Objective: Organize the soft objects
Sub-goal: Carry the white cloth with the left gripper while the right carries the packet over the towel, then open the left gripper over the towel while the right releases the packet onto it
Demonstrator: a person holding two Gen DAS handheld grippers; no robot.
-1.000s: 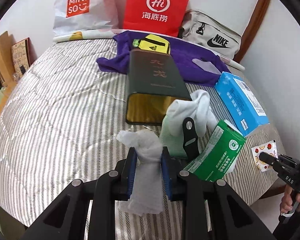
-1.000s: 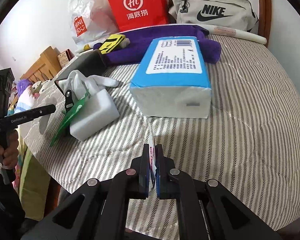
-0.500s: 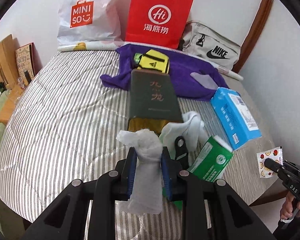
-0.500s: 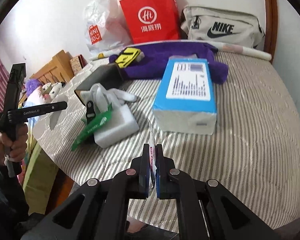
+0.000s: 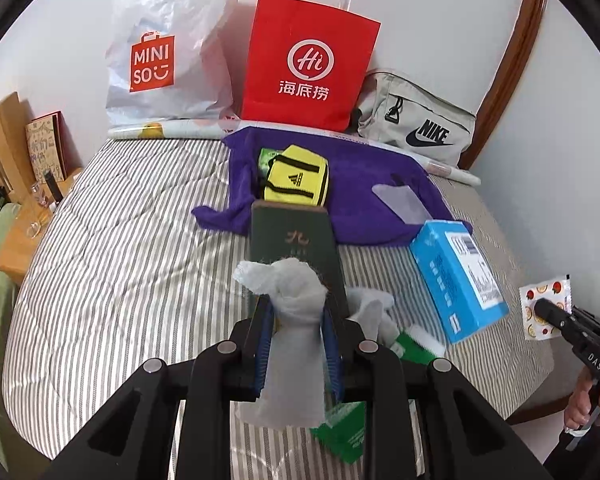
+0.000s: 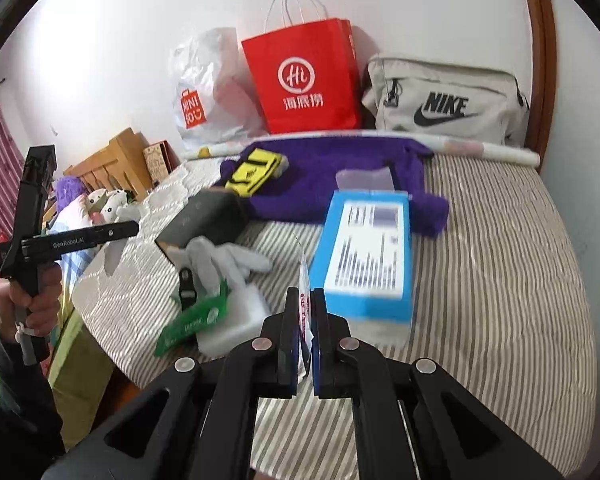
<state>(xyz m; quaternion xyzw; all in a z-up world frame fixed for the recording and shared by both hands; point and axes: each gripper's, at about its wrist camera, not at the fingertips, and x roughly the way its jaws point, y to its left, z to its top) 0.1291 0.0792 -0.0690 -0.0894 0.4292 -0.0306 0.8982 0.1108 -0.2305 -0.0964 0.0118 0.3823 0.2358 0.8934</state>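
soft grey cloth, glossy red paper bag, fuzzy purple towel
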